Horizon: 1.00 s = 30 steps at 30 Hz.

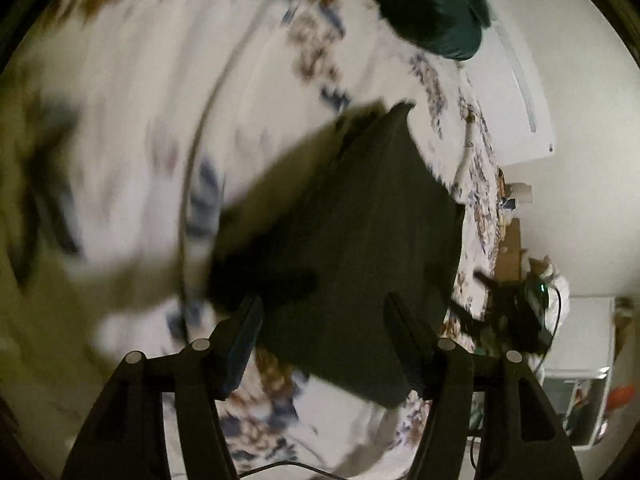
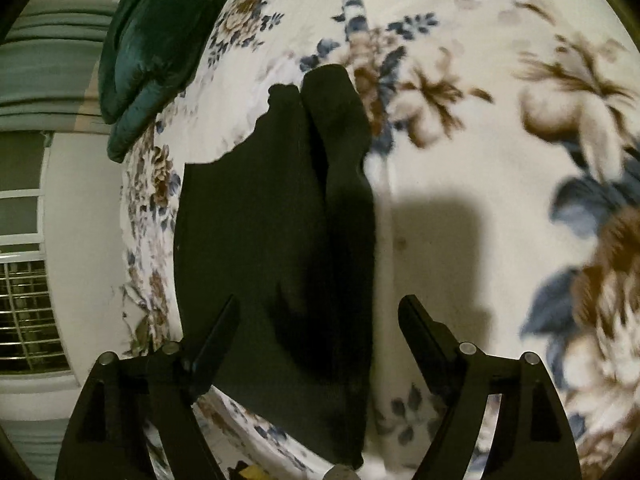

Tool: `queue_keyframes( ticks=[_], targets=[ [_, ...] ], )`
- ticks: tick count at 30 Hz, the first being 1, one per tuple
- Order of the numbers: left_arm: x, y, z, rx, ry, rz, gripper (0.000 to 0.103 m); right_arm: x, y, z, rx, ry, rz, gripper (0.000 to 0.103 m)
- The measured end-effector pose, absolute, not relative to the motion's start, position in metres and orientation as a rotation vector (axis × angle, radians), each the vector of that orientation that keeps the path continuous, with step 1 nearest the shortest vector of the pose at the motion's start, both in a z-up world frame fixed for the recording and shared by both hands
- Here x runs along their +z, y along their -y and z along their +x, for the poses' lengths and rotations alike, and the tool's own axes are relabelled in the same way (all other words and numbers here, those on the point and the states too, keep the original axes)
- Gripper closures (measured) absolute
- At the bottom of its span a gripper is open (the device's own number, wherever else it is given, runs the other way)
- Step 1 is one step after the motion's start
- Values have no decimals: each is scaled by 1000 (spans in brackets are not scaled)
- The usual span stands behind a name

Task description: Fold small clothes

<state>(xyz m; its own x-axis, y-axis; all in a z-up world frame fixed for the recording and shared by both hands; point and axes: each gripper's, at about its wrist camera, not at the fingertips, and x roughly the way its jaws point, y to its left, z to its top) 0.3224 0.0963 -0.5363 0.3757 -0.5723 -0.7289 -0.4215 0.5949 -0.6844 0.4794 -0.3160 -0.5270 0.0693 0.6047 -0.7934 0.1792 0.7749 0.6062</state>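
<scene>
Both tongs are spread wide with nothing between the fingers: the left tongs (image 1: 322, 322) point down over the dark garment (image 1: 352, 240), and the right tongs (image 2: 320, 320) hover above that same garment (image 2: 276, 240), fingers straddling its near end without touching it that I can see. The garment lies on the flowered bedspread (image 2: 460, 220), folded lengthwise with one long flap lapped over along its right side. A dark green cushion (image 2: 152, 40) sits at the bed's far edge, well apart from the cloth. The left view is heavily smeared, so the bedspread (image 1: 132, 120) there is just streaks, and the garment's left edge blurs away. Its near end drops out of the right view's bottom edge.
</scene>
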Motion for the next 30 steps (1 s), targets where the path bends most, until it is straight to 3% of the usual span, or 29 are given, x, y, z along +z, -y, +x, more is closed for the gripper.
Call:
queue_keyframes(
  ticks=[10,18,24,30],
  targets=[
    [-564,-61,320,-91,-1218,-1016,42,-581,308,530,391,-1568,726,19],
    [-587,-51,305,-48,-1221,-1095,41,-570,311,523,460,-1511,737,19],
    [-599,-43,334,-19,-1153,-1150,15,-579,312,514,521,-1562,733,19],
    [-597,-39,334,36,-1126,-1170,9,-592,304,526,481,-1599,701,19]
  ],
)
